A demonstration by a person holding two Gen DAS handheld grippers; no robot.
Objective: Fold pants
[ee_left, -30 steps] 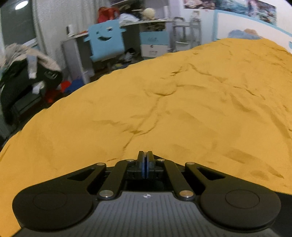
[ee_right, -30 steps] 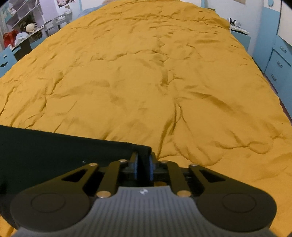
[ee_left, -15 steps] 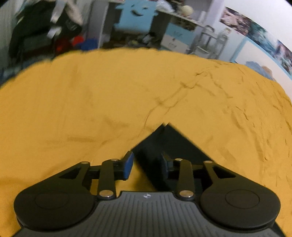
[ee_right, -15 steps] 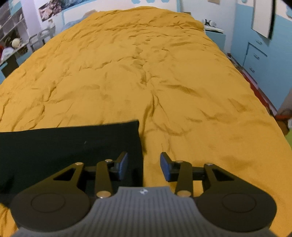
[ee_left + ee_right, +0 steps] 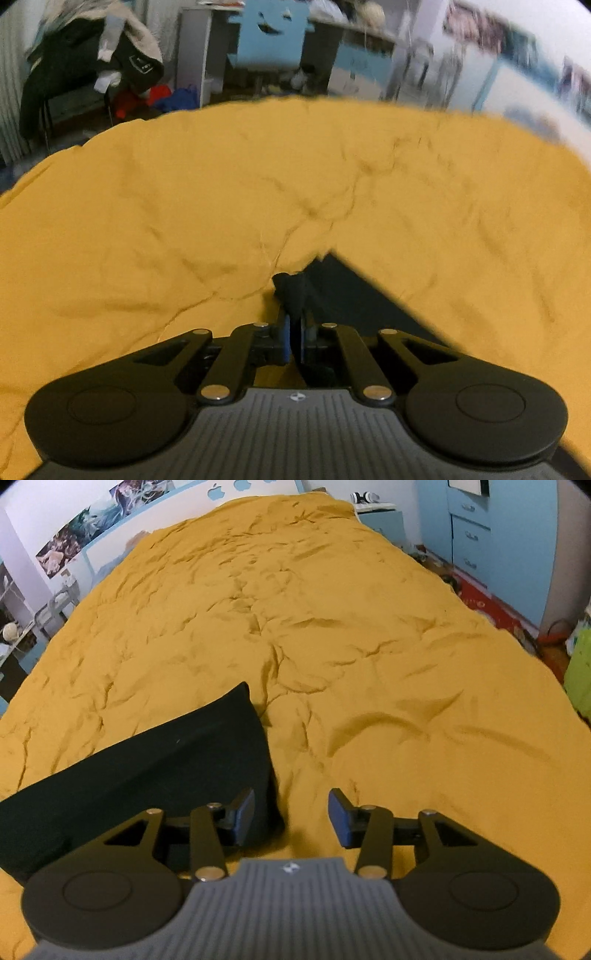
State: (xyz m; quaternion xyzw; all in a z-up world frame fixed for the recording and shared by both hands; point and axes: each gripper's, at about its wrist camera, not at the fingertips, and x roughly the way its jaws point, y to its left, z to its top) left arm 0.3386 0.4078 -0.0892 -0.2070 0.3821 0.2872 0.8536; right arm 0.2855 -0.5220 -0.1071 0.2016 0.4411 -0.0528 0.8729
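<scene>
Left tongs (image 5: 294, 338), low in the centre of the left wrist view, are closing with their blue pads pinching a bunched corner of the black pants (image 5: 354, 295), which spread toward the lower right of that frame over the wrinkled mustard-yellow bedcover (image 5: 184, 206). Right tongs (image 5: 291, 821), low in the right wrist view, are opening, spread with nothing gripped; the pants (image 5: 155, 760) lie flat across the lower left of that frame, their near corner just beside the left pad, on the bedcover (image 5: 369, 657). Farther off, blue drawers (image 5: 480, 535) stand at upper right, and a cluttered desk (image 5: 280, 44) blurs along the top of the left view.
</scene>
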